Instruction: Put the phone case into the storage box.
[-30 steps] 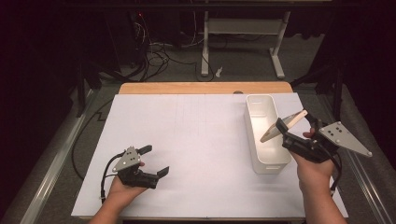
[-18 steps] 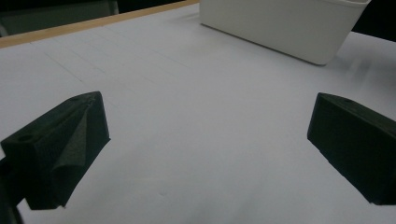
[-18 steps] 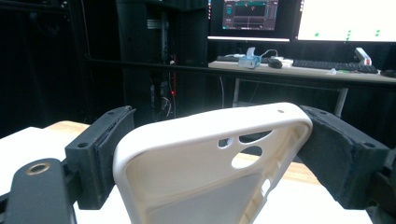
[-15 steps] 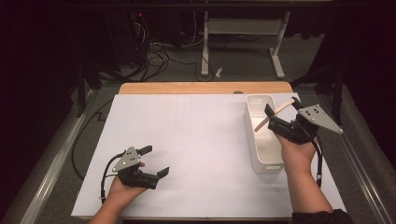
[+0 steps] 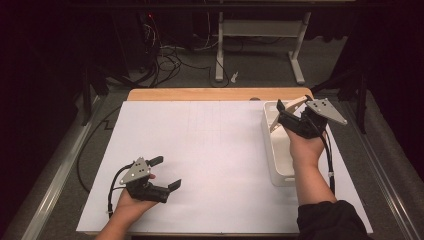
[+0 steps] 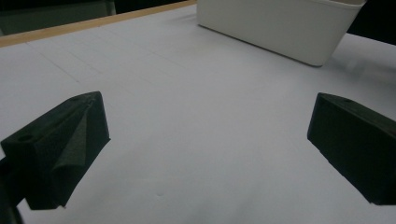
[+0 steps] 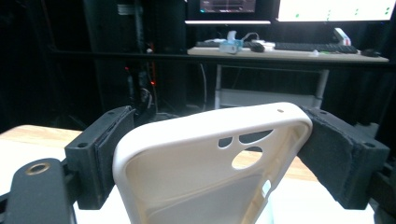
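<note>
My right gripper (image 5: 286, 111) is shut on a cream phone case (image 5: 288, 110), held tilted above the far end of the white bin (image 5: 275, 165). In the right gripper view the phone case (image 7: 210, 172) sits between the two black jaws, its hollow inside and camera cut-out facing the lens. My left gripper (image 5: 166, 173) rests low over the white table sheet near the front left, jaws open and nothing between them. The left gripper view has the two spread fingertips (image 6: 65, 149) over bare white sheet, with the bin (image 6: 280, 28) farther off.
The white sheet (image 5: 200, 150) covers most of a wooden table whose far edge (image 5: 200, 94) shows. Behind it stand a desk frame (image 5: 260, 45) and floor cables. A desk with keyboard and monitors (image 7: 299, 46) sits beyond the table.
The right hand has carried the phone case away from the front, from beside the bin's right side to above its far end. The left hand has stayed put.
</note>
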Demonstrator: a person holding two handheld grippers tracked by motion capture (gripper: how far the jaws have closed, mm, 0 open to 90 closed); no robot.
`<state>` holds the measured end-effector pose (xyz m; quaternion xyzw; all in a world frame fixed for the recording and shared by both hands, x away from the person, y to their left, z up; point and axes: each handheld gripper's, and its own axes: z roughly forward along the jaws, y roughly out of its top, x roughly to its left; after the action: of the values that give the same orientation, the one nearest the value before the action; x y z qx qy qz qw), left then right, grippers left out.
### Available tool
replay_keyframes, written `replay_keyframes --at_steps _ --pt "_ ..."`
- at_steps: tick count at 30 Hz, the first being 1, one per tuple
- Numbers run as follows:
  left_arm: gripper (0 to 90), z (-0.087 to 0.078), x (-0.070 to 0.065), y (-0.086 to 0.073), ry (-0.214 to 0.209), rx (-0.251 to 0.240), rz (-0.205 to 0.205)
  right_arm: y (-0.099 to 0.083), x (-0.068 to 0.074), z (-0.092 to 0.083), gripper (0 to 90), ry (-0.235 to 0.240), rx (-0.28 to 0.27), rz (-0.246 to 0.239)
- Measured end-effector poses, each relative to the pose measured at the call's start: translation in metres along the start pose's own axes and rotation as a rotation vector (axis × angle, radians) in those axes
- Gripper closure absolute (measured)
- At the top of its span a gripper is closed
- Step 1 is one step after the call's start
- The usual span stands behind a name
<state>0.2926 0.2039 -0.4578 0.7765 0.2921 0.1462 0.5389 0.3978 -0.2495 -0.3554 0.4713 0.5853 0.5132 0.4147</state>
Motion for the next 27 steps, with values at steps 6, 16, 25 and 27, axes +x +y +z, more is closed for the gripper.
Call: replay_keyframes --at_steps 6,16,25,27 --pt "0.2 -0.001 0.0 0.0 -0.004 -0.002 0.0 -0.004 -0.001 0.022 14.6 -0.049 0.041 0.018" --pt "0.2 -0.002 0.0 0.0 -0.01 -0.003 0.002 -0.014 -0.003 0.045 14.5 -0.097 0.091 0.02" --pt "0.2 -0.001 0.0 0.0 -0.011 -0.006 0.0 -0.018 -0.005 0.051 14.4 -0.112 0.106 0.034" --pt "0.2 -0.001 0.0 0.0 -0.011 -0.006 0.0 -0.017 -0.007 0.052 14.3 -0.115 0.104 0.053"
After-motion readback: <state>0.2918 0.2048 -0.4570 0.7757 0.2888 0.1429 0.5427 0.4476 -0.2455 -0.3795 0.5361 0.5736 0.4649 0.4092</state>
